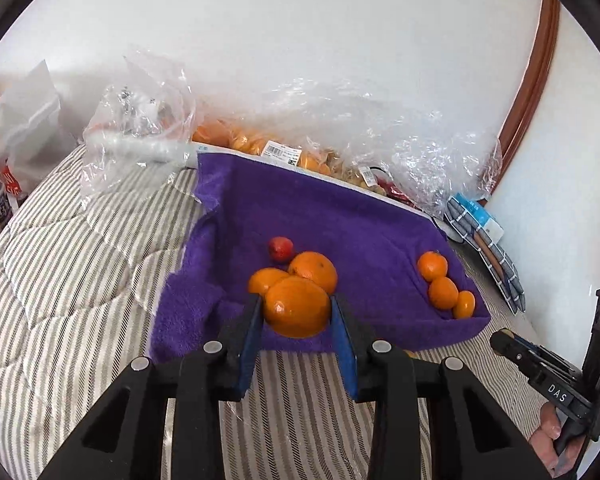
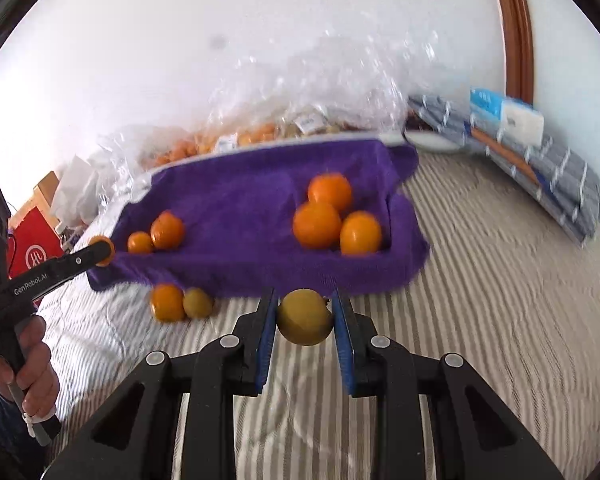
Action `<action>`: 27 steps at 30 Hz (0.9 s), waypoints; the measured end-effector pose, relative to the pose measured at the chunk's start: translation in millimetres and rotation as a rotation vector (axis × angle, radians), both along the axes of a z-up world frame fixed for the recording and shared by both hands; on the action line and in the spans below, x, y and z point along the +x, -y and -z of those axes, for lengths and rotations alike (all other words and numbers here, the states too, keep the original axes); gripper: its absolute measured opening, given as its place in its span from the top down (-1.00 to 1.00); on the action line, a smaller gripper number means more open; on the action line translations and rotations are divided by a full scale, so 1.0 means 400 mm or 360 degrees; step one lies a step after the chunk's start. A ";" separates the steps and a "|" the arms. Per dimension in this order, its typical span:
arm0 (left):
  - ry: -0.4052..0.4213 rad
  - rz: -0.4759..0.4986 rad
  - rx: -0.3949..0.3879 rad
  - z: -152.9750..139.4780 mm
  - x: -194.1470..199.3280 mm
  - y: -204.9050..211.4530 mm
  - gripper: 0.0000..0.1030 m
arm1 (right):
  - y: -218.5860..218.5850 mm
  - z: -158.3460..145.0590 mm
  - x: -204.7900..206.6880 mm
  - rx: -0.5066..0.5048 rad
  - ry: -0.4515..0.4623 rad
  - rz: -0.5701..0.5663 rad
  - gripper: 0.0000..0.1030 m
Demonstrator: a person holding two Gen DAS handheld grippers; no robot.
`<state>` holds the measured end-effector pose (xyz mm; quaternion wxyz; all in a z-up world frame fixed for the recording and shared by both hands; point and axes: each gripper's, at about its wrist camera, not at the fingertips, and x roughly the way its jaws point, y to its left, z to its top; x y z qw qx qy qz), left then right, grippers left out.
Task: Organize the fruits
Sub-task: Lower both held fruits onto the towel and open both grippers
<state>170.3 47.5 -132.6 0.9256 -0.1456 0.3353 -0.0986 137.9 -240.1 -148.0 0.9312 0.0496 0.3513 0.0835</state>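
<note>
**Desk:** What do your two grippers have at this moment?

**Operator:** My left gripper point(image 1: 296, 316) is clamped on a large orange point(image 1: 297, 307), blue pads pressed to both its sides, held over the near edge of the purple towel point(image 1: 340, 220). My right gripper point(image 2: 305, 318) grips a yellow-green fruit point(image 2: 305, 317) the same way, above the striped bedcover point(image 2: 480, 280) just in front of that towel.

**Desk:** And what is in the towel-lined tray?

**Operator:** From the left camera, two more oranges point(image 1: 314, 270) sit together just behind the one I hold, with a small red fruit point(image 1: 281, 249) touching the group at the back. In the tray's right corner lie three small oranges point(image 1: 443, 292), one beside the other. Outside the tray, on the bedcover by its near edge, the right camera shows an orange point(image 2: 167, 302) and a greenish fruit point(image 2: 198, 302) touching each other.

**Desk:** Behind it?

**Operator:** Clear plastic bags point(image 1: 380, 128) with more orange fruit are heaped against the white wall. A folded grey-and-blue cloth pack point(image 1: 484, 240) lies to the right. The picture from the right camera is blurred.
</note>
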 end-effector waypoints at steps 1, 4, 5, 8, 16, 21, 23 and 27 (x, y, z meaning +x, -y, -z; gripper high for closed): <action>0.0002 -0.0007 0.0019 -0.010 0.013 -0.005 0.37 | -0.008 -0.014 0.016 -0.0022 0.0025 -0.0011 0.46; 0.0022 -0.0038 0.0079 -0.032 0.057 -0.008 0.37 | -0.030 -0.029 0.073 -0.0025 0.0049 -0.0051 0.46; 0.0021 -0.0043 0.0098 -0.033 0.070 -0.007 0.37 | -0.037 -0.029 0.091 -0.0024 0.0051 -0.0058 0.46; 0.0015 -0.0058 0.0113 -0.027 0.106 -0.006 0.37 | -0.055 -0.017 0.137 -0.0007 0.0029 -0.0074 0.46; 0.0008 -0.0075 0.0061 0.018 0.148 -0.009 0.37 | -0.071 0.027 0.187 0.0039 -0.0026 -0.0084 0.46; -0.0028 -0.0060 0.0114 0.037 0.159 0.006 0.37 | -0.078 0.034 0.193 0.0025 -0.0033 -0.0096 0.46; -0.0025 -0.0052 0.0125 0.037 0.158 0.010 0.37 | -0.080 0.035 0.192 0.0023 -0.0034 -0.0100 0.46; -0.0049 -0.0041 0.0131 0.045 0.161 0.013 0.37 | -0.079 0.042 0.185 0.0006 -0.0054 -0.0088 0.45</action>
